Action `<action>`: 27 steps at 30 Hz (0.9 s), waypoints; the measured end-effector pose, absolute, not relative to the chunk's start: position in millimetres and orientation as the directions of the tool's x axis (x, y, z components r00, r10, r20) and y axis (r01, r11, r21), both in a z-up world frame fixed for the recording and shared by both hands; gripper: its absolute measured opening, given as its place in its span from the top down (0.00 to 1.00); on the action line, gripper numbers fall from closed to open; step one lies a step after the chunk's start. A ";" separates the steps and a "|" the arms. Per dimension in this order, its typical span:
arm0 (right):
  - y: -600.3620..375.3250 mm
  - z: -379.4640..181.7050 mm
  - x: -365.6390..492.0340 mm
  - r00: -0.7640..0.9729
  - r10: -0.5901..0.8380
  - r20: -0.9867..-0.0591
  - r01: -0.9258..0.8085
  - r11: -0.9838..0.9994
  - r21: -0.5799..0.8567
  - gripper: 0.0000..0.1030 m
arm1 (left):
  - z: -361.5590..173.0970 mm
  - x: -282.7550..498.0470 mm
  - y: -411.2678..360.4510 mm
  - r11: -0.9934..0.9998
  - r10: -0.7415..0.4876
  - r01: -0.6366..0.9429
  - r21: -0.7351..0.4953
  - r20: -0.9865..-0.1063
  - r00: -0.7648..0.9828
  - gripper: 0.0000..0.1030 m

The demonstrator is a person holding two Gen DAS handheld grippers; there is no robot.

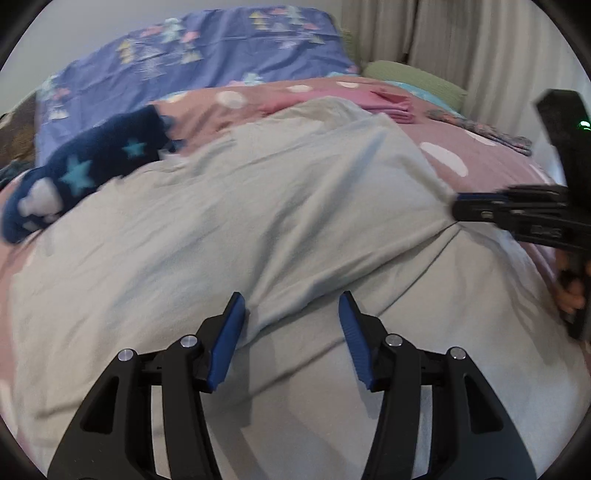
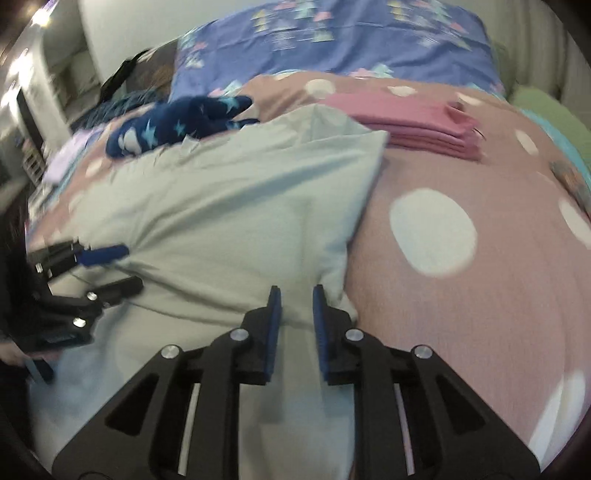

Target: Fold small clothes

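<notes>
A pale grey-green garment (image 1: 258, 206) lies spread on the bed with one part folded over; it also shows in the right wrist view (image 2: 229, 206). My left gripper (image 1: 291, 306) is open, its blue-padded fingers either side of the folded edge near me. My right gripper (image 2: 296, 299) is partly open at the garment's right edge; cloth lies between the fingers, no clear pinch. Each gripper shows in the other view: the right (image 1: 465, 205) at the garment's right side, the left (image 2: 118, 266) at its left.
The bed has a pink cover with white dots (image 2: 461, 240). A navy star-patterned garment (image 1: 88, 170) lies at the far left. A folded pink stack (image 2: 417, 129) sits behind the garment. A purple patterned pillow (image 1: 229, 48) and curtains (image 1: 461, 33) are at the back.
</notes>
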State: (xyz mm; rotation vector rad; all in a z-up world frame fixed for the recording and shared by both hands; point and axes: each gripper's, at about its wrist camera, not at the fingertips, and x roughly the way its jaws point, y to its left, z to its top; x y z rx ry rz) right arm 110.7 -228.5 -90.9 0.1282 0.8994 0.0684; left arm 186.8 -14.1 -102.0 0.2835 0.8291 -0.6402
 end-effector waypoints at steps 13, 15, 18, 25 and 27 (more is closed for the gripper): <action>-264.4 -103.7 -38.4 0.623 0.226 -0.749 -0.022 0.962 0.273 0.63 | -92.9 61.3 176.9 0.926 -0.242 0.378 0.004 -0.762 0.600 0.38; -268.2 -104.2 -52.5 0.615 0.259 -0.745 -0.025 0.950 0.310 0.63 | -104.4 51.8 196.9 0.928 -0.278 0.365 -0.071 -0.782 0.557 0.38; -273.0 -103.8 -74.9 0.600 0.310 -0.738 -0.023 0.928 0.372 0.63 | -104.9 35.0 209.0 0.916 -0.338 0.378 -0.135 -0.768 0.545 0.38; -273.8 -104.9 -128.2 0.545 0.417 -0.727 -0.043 0.880 0.472 0.63 | -105.6 -0.8 219.5 0.890 -0.360 0.440 -0.121 -0.778 0.514 0.38; -272.4 -105.5 -136.7 0.525 0.444 -0.726 -0.041 0.866 0.499 0.64 | -106.6 -6.7 226.3 0.901 -0.338 0.420 -0.112 -0.787 0.516 0.38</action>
